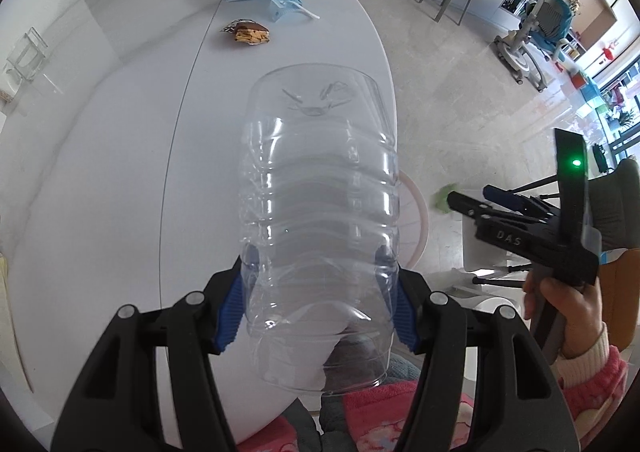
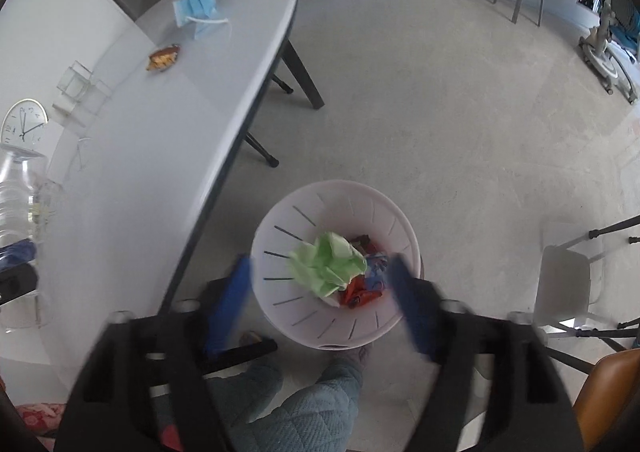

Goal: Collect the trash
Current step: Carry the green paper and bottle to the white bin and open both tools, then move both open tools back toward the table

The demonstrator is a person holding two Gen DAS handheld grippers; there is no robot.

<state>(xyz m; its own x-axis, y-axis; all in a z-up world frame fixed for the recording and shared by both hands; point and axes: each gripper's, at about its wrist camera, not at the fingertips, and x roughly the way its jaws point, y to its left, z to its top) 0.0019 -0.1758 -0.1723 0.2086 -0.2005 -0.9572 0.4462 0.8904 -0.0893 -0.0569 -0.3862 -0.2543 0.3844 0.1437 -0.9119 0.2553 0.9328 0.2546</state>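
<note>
Two grippers: left gripper (image 1: 320, 304) clamps bottle (image 1: 320, 188); right gripper (image 2: 320, 292) spread.

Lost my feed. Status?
Left gripper shut on clear plastic bottle. Right gripper open above bin. Green paper inside. Path clear.

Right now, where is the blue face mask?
The blue face mask lies on the far end of the white table, upper left in the right wrist view, just beyond the snack wrapper.
</note>
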